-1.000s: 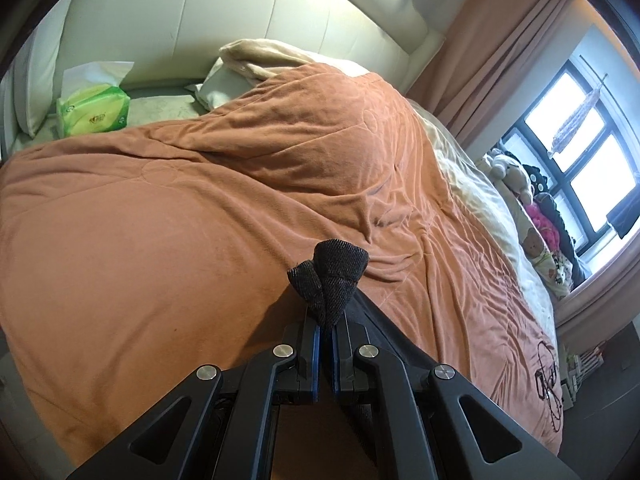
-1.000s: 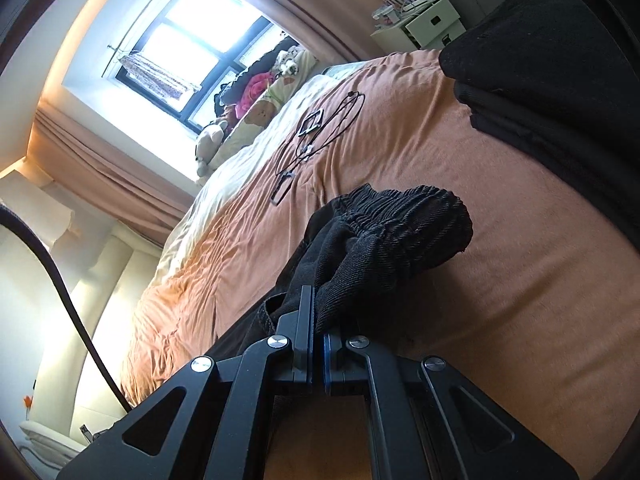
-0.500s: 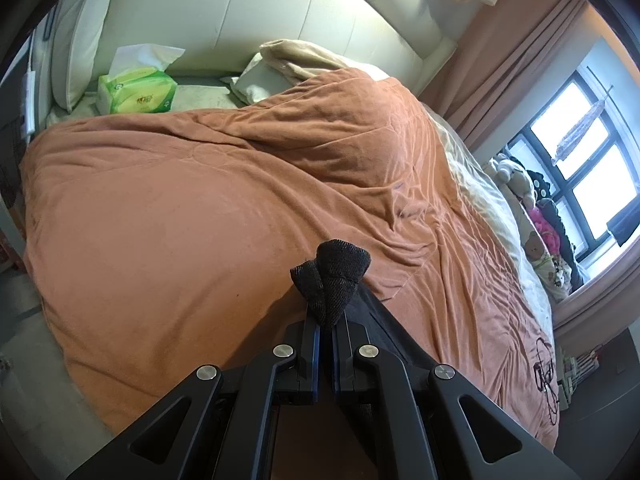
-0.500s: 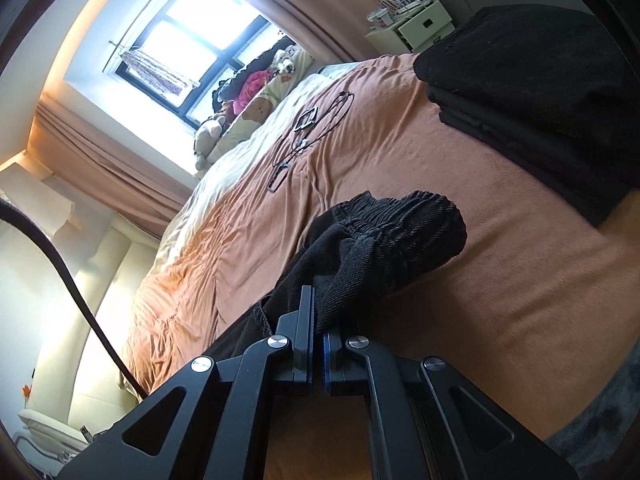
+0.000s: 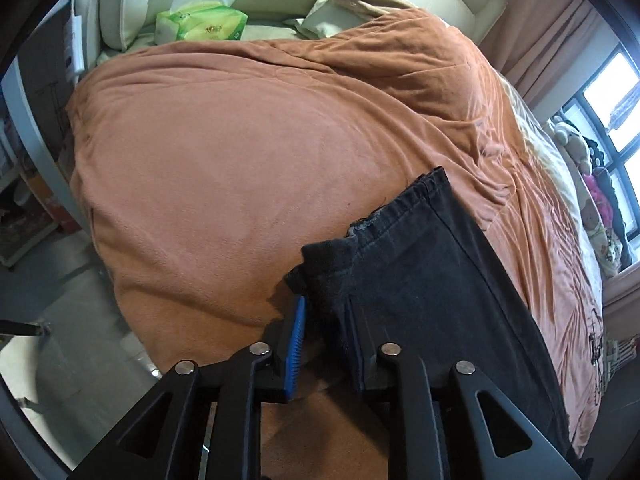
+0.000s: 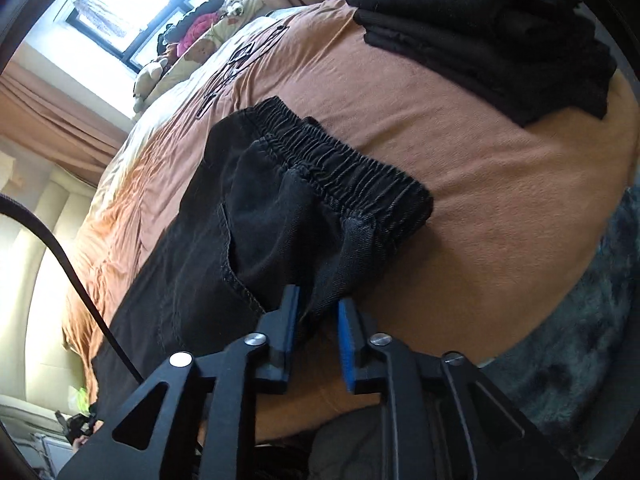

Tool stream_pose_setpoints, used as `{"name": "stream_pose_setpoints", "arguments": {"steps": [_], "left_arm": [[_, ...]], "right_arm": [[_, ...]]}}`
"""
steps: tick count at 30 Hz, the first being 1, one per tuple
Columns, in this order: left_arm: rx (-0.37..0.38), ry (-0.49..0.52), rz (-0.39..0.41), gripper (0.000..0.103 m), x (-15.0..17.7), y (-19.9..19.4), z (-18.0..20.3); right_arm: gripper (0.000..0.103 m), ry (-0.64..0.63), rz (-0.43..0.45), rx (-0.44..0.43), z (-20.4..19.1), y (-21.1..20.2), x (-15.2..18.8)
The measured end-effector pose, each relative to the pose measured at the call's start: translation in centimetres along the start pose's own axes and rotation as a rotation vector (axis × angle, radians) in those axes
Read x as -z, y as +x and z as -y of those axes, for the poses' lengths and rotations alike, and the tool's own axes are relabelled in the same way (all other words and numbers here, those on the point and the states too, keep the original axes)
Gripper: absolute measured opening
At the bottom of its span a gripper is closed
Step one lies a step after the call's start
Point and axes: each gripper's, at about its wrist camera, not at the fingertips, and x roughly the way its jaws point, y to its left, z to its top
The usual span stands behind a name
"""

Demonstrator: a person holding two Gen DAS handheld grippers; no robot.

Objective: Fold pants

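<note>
The black pants lie stretched over the orange blanket (image 5: 240, 152). In the left wrist view their leg hem (image 5: 404, 216) rests flat near the bed's edge. My left gripper (image 5: 326, 320) hovers just over a corner of that hem; its jaws are opening, with cloth loose between the blue pads (image 5: 296, 340). The right wrist view shows the elastic waistband (image 6: 340, 156) and a pocket seam. My right gripper (image 6: 318, 320) is at the waistband's near corner, jaws opening, and a fold of the pants hangs slack between them.
A stack of folded black clothes (image 6: 500, 32) sits at the far right of the bed. A green tissue pack (image 5: 200, 26) and pillows lie by the headboard. Plush toys (image 5: 572, 140) line the window. A dark fuzzy rug (image 6: 580, 340) and a black cable (image 6: 60, 252) are nearby.
Both grippers were shut on bunched pants cloth and have parted their jaws. Both sank toward the bed, and the pants now lie spread on the blanket.
</note>
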Motion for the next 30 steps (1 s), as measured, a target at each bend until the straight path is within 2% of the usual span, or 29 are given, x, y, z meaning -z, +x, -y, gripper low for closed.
{"name": "stream_pose_setpoints", "arguments": {"steps": [1, 3, 7, 13, 19, 24, 27, 30], "left_arm": [[-0.010, 0.002, 0.014, 0.036, -0.1, -0.4, -0.2], [-0.023, 0.011, 0.045, 0.046, -0.2, -1.3, -0.2], [-0.012, 0.042, 0.057, 0.048, -0.6, -2.1, 1.2], [0.027, 0.078, 0.046, 0.048, -0.8, -1.6, 5.0], [0.053, 0.116, 0.015, 0.048, -0.6, -0.1, 8.8], [0.065, 0.147, -0.005, 0.048, -0.4, 1.3, 12.1], [0.082, 0.161, -0.025, 0.048, -0.3, 1.9, 14.0], [0.084, 0.185, -0.039, 0.048, 0.1, 2.6, 15.8]], "right_arm": [[0.043, -0.010, 0.012, 0.010, -0.2, -0.4, 0.0], [0.050, -0.046, 0.053, 0.031, -0.9, -1.3, 0.0], [0.050, -0.125, 0.070, 0.031, -2.4, -1.5, -0.5], [0.050, -0.241, 0.073, 0.003, -4.7, 0.4, -1.3], [0.050, -0.335, 0.056, -0.033, -6.1, 3.8, -2.6], [0.050, -0.405, 0.000, -0.074, -8.9, 7.6, -4.4], [0.050, -0.469, -0.011, -0.042, -10.9, 9.8, -5.0], [0.050, -0.531, -0.033, -0.051, -13.4, 11.8, -5.3]]}}
